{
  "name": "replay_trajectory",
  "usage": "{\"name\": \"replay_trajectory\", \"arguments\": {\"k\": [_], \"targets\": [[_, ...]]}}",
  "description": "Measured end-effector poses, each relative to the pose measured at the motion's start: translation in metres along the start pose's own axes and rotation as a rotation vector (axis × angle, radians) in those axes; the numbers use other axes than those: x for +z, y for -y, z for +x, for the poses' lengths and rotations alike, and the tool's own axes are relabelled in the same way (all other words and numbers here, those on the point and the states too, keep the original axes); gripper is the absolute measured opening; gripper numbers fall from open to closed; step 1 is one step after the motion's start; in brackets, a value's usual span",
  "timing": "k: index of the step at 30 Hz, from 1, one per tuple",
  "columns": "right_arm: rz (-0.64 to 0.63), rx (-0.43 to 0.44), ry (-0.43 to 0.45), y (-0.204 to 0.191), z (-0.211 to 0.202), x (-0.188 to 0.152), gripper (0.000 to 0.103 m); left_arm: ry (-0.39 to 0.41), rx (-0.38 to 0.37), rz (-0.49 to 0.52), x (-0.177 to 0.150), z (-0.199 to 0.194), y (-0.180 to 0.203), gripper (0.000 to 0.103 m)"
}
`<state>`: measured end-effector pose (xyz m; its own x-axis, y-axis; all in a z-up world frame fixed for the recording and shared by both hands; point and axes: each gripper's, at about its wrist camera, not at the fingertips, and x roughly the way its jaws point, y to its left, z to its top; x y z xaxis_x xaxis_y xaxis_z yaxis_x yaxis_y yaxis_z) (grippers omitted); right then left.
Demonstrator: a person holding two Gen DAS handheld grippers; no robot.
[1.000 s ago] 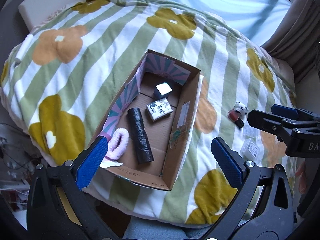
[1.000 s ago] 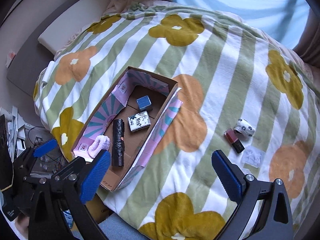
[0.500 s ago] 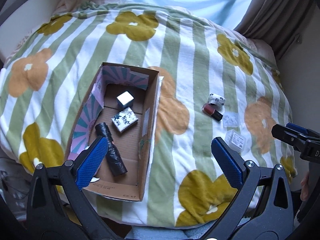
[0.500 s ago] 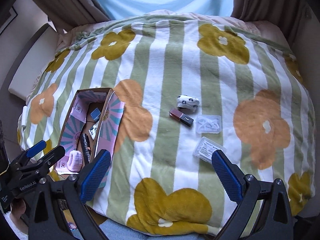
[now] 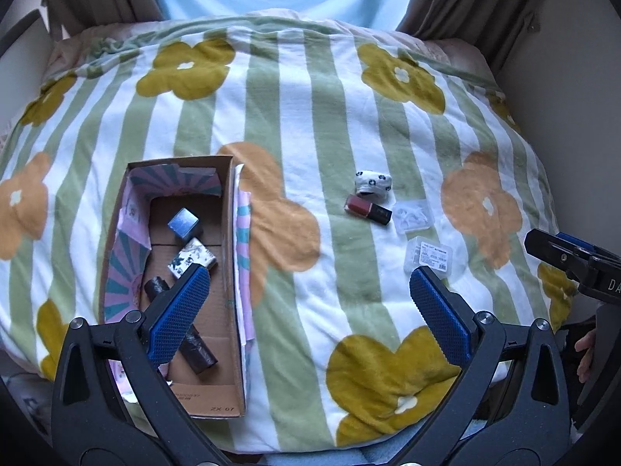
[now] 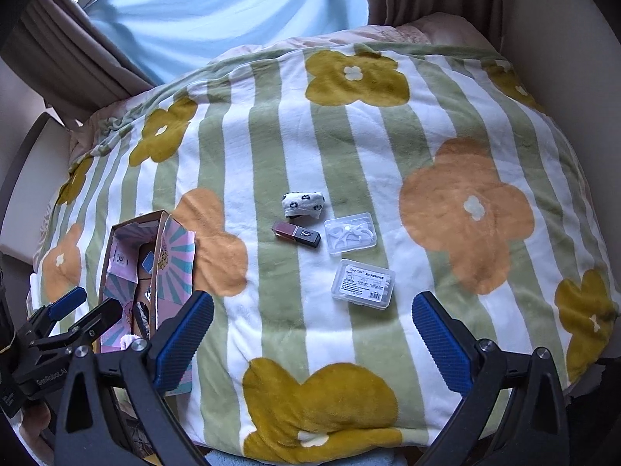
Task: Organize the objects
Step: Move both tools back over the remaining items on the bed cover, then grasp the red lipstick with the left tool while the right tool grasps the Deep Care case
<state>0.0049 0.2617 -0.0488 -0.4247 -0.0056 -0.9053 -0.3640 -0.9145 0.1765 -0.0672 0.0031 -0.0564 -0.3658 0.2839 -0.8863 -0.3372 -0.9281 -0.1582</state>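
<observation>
Across the bed lay a striped, flowered blanket (image 6: 349,147), with curtains (image 6: 77,54) behind. At nine o'clock sat the cardboard box (image 5: 229,349); toward three o'clock lay a spotted sock (image 6: 303,202), lipstick (image 6: 297,233) and two clear cases (image 6: 364,284). Both the left tool (image 5: 310,303) and right tool (image 6: 312,330) hung spread wide, holding nothing. Box contents were partly hidden.

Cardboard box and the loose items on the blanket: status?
Left gripper and right gripper open, empty. Cardboard box part-filled. Lipstick, spotted sock and two clear cases remain on blanket. Path clear.
</observation>
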Motion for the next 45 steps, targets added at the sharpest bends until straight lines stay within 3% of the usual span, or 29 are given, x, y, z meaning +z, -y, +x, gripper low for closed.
{"name": "replay_trajectory", "arguments": {"k": [7,13,20,23,32,45], "targets": [[0.073,-0.033,0.021,0.018,0.012,-0.005,0.102,-0.038,-0.036,0.067,0.021,0.028,0.019,0.103],[0.093,-0.065,-0.040,0.028,0.042,-0.008,0.102,-0.080,-0.062,0.131,0.044,0.067,0.038,0.103],[0.144,-0.136,-0.116,0.043,0.096,-0.014,0.102,-0.160,-0.095,0.208,0.065,0.139,0.063,0.103],[0.154,-0.172,-0.141,0.047,0.121,-0.015,0.102,-0.211,-0.105,0.238,0.066,0.174,0.075,0.103],[0.230,-0.175,-0.213,0.058,0.186,-0.022,0.102,-0.323,-0.114,0.302,0.059,0.262,0.098,0.101],[0.270,-0.211,-0.274,0.076,0.234,-0.026,0.102,-0.389,-0.102,0.306,0.052,0.327,0.107,0.101]]}}
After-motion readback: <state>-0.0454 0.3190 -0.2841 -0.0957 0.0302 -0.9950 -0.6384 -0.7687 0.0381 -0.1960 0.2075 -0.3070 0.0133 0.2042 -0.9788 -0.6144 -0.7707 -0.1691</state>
